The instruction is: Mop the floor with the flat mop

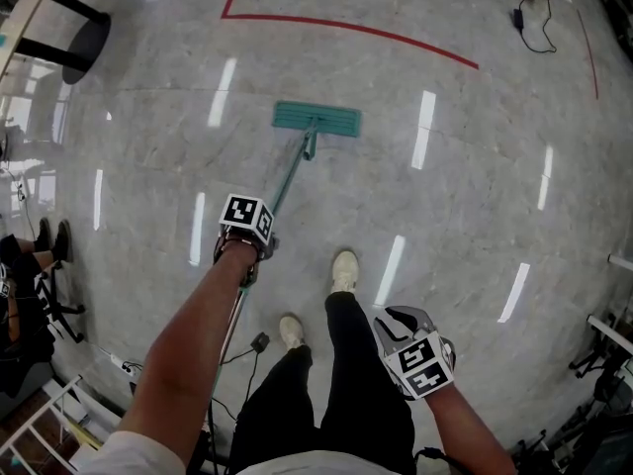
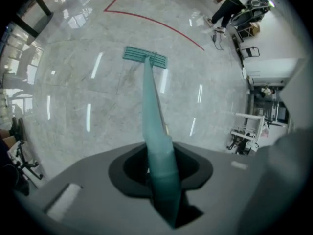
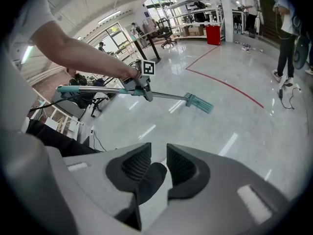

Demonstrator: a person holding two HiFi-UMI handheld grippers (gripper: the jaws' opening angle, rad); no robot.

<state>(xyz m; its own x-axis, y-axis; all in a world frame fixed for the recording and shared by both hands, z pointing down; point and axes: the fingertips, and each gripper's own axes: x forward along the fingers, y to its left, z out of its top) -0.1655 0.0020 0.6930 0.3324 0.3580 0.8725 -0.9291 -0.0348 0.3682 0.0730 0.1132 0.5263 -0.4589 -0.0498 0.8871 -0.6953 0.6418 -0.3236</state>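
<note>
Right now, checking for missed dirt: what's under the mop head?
The mop head lies flat on the grey floor; the patch beneath it is covered, so its state cannot be seen.

One flat mop point(image 1: 316, 119), with a single teal pad and a single long handle. Two handheld grippers, one per hand: the left gripper point(image 2: 161, 175) and the right gripper point(image 3: 157, 168). Two marker cubes, one on each gripper point(image 1: 245, 216) point(image 1: 425, 362). Two white shoes on the wearer's feet point(image 1: 344, 270) point(image 1: 291, 331). One red bin point(image 3: 213, 35) far across the room. Two people standing in the background point(image 3: 247, 4) point(image 3: 286, 38); any others are too small to count.
</note>
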